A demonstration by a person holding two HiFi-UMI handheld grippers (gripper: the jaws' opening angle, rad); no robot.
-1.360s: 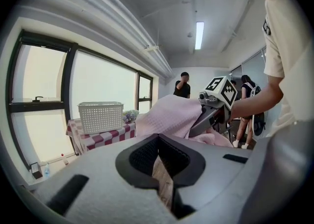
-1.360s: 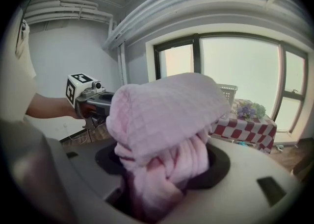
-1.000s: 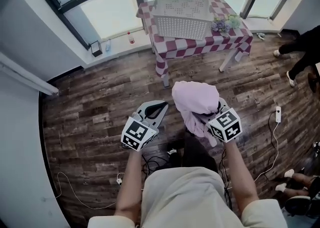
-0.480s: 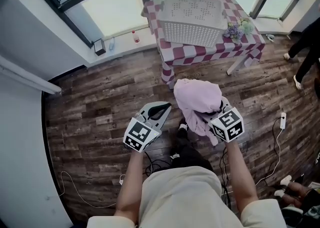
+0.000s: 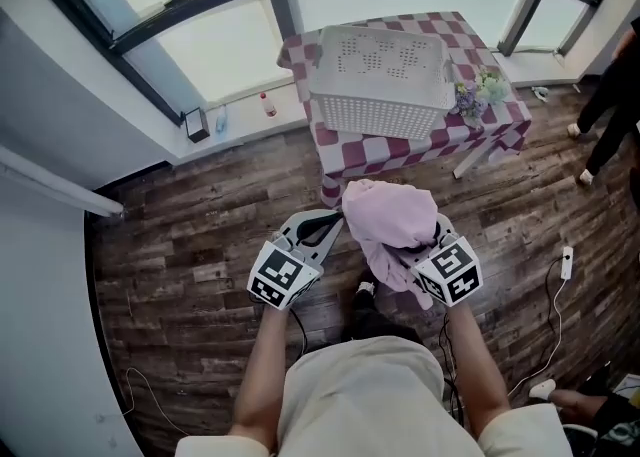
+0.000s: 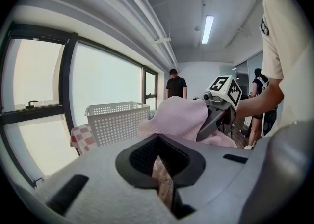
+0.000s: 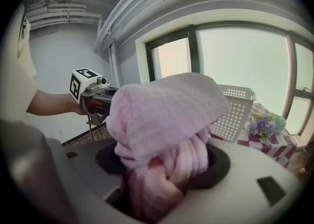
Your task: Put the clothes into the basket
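- Right tool (image 5: 418,250): jaws clamped on a bunched pink garment (image 5: 390,213). Most of the cloth is heaped loose over the top of the jaws, and a tail hangs below.
- Left tool (image 5: 322,225): tips together, nothing between them. It sits just left of the garment; contact cannot be told.
- Garment position: in the air over the wood floor (image 5: 200,235), on the near side of the checked counter (image 5: 400,152). The white basket (image 5: 380,117) stands on that counter, apart from the cloth, and no clothes show in it.
- Risk 1: only a fold looks pinched. The loose heap could unroll and slide off, landing short of the basket.
- Risk 2: the hanging tail could snag the basket's near rim. The cloth would then drape over the wall, or push the light basket.
- Risk 3: flowers (image 5: 478,93) stand just right of the basket. A wide approach from the right could knock them.
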